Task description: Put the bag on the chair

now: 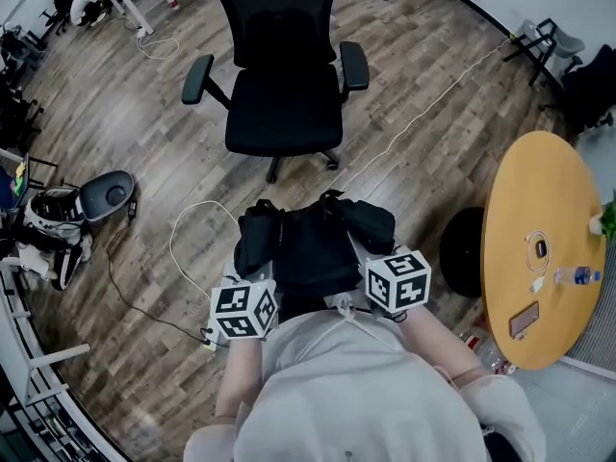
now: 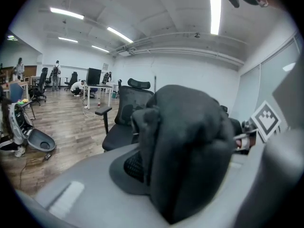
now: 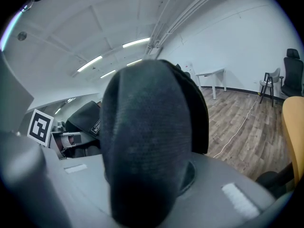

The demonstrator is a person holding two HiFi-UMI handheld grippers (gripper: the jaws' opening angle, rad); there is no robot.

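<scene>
A black bag [image 1: 313,243] hangs in front of the person, held up off the wooden floor by both grippers. My left gripper [image 1: 254,279] is shut on the bag's left shoulder strap [image 2: 190,165], which fills the space between its jaws. Shut on the right shoulder strap [image 3: 142,160] is my right gripper [image 1: 373,254], with the bag's body [image 3: 83,120] off to its left. The black office chair [image 1: 284,114] stands a short way beyond the bag, facing the person, its seat bare. The same chair [image 2: 118,127] shows past the strap in the left gripper view.
A round wooden table [image 1: 525,210] with a phone, a bottle and a cable stands at the right, a dark round stool [image 1: 464,250] beside it. White cables [image 1: 192,229] run across the floor. A grey-and-black device [image 1: 72,215] lies at the left.
</scene>
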